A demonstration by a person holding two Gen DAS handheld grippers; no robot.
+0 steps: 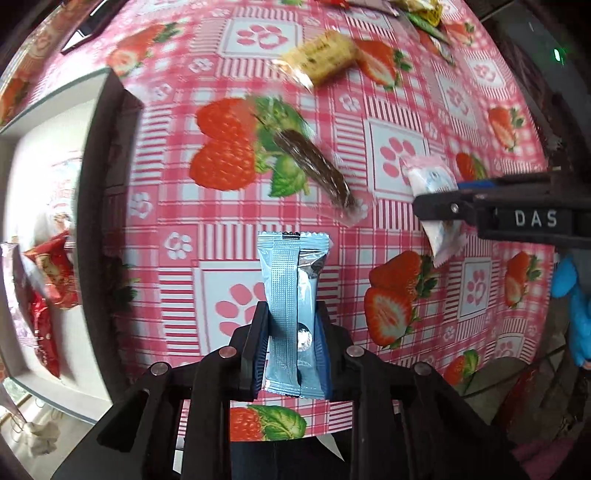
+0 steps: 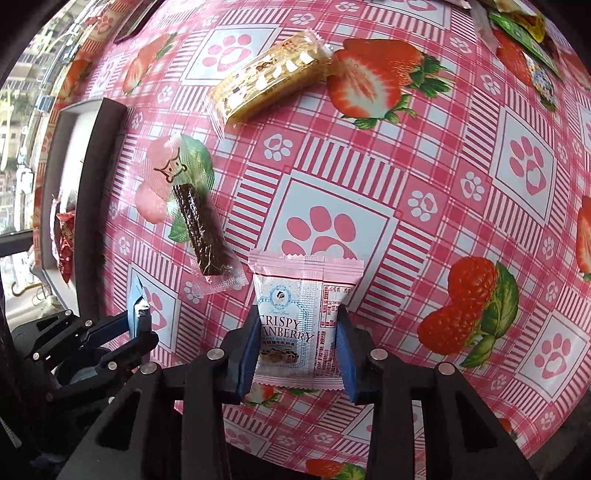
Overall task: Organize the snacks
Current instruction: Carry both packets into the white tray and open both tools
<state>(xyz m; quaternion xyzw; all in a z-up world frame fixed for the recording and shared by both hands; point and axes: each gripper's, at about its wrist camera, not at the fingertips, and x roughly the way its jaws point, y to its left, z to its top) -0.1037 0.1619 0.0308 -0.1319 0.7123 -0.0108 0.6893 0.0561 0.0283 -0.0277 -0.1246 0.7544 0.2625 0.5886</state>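
Observation:
My left gripper is shut on a light blue snack packet, held above the table. My right gripper is shut on a pink and white Crispy Cranberry packet; it also shows in the left wrist view, gripped at the right edge. A dark brown bar in a clear wrapper and a yellow cracker packet lie on the strawberry tablecloth. The left gripper shows at the lower left of the right wrist view.
A box with dark walls and a white floor stands at the table's left, with red snack packets in it. Several more snacks lie at the far right edge.

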